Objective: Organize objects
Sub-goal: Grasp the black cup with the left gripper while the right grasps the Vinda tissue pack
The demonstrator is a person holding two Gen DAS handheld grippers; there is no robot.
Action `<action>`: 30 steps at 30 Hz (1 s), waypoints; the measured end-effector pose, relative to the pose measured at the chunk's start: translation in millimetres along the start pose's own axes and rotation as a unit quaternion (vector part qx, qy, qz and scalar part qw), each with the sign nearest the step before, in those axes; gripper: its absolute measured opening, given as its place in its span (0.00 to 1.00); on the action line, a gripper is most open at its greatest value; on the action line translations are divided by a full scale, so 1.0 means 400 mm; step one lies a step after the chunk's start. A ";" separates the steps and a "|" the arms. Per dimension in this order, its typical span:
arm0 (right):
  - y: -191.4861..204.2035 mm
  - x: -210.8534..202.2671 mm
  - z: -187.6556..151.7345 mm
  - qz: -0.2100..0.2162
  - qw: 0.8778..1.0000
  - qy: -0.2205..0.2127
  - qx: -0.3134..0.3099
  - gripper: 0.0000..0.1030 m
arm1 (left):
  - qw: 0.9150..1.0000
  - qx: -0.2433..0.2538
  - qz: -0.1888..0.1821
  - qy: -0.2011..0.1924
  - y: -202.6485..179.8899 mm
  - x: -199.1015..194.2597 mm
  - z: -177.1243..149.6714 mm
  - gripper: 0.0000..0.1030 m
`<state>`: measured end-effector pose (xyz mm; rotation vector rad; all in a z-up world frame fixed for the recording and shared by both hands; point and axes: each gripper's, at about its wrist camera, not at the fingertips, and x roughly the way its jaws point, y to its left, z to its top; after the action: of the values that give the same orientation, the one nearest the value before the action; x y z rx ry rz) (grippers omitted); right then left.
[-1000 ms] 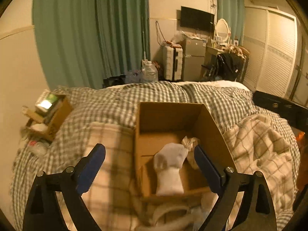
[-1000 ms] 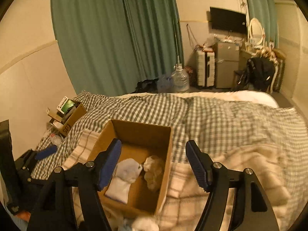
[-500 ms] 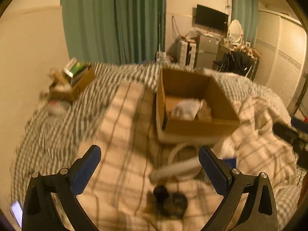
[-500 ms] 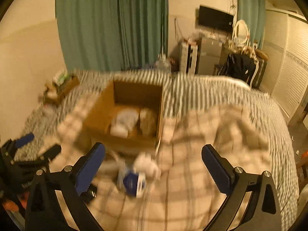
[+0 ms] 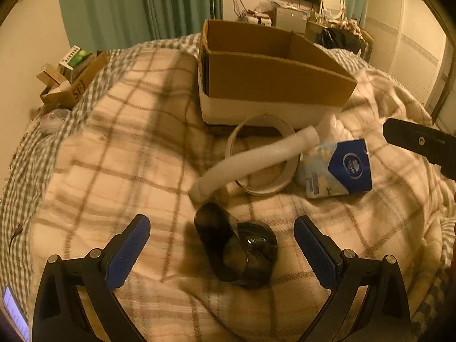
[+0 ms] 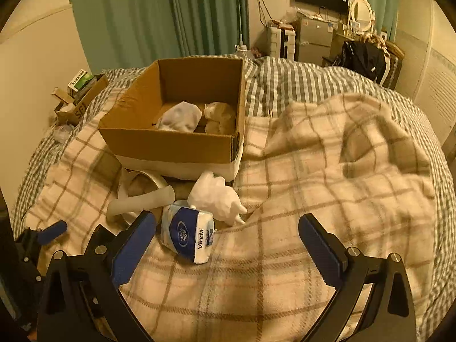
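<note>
Now both grippers over bed, jaws wide, nothing between pads. Left gripper [image 5: 221, 252] above dark glossy tape roll [image 5: 236, 253] lying on plaid blanket [image 5: 119, 148]. Right gripper [image 6: 228, 242] above blanket, tissue pack [image 6: 186, 235] just beside its left finger. White tube [image 5: 250, 161] lies across pale tape ring [image 5: 263, 158], both just before cardboard box [image 6: 173, 145]. White crumpled item [image 6: 215, 196] touches tissue pack. Box holds white cloth bundle [image 6: 179, 116] and beige crumpled piece [image 6: 219, 114].

Each tool [image 5: 221, 252] has black arms, blue ribbed pads, silver screws.
</note>
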<state>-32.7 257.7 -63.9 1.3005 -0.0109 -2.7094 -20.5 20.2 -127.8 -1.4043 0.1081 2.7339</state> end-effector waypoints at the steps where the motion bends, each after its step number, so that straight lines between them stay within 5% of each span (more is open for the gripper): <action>1: 0.000 0.003 -0.002 0.001 1.000 0.002 0.000 0.98 | 1.000 -0.002 0.004 0.004 0.000 0.006 -0.002 1.00; 3: 0.006 0.013 -0.006 0.005 1.000 0.007 -0.005 0.97 | 1.000 -0.003 0.007 0.006 -0.001 0.013 -0.002 0.92; 10: 0.050 0.045 -0.026 0.010 0.999 0.024 -0.047 0.85 | 1.000 -0.001 -0.017 0.017 -0.003 0.018 -0.001 0.31; 11: 0.054 0.048 -0.028 0.007 0.998 0.025 -0.050 0.83 | 1.000 -0.005 -0.019 0.012 0.002 0.009 0.002 0.11; 12: 0.056 0.051 -0.030 0.006 0.998 0.027 -0.052 0.82 | 1.000 -0.011 -0.026 0.012 0.008 0.003 0.005 0.07; 19: 0.064 0.090 -0.032 0.031 0.997 0.050 -0.041 0.67 | 0.999 -0.030 -0.030 -0.019 0.038 -0.053 0.027 0.02; 21: 0.072 0.108 -0.034 0.041 0.997 0.059 -0.038 0.57 | 0.999 -0.029 -0.024 -0.034 0.042 -0.075 0.032 0.01; 23: 0.081 0.122 -0.039 0.046 0.996 0.069 -0.043 0.37 | 0.998 -0.026 -0.019 -0.047 0.046 -0.092 0.038 0.00; 30: 0.106 0.086 -0.046 0.038 0.995 0.048 -0.074 0.24 | 0.999 -0.026 -0.020 -0.044 0.059 -0.085 0.040 0.00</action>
<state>-34.4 212.3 -99.3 1.3560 0.1460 -2.5288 -15.9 -2.7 -90.0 -1.2813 0.0053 2.7796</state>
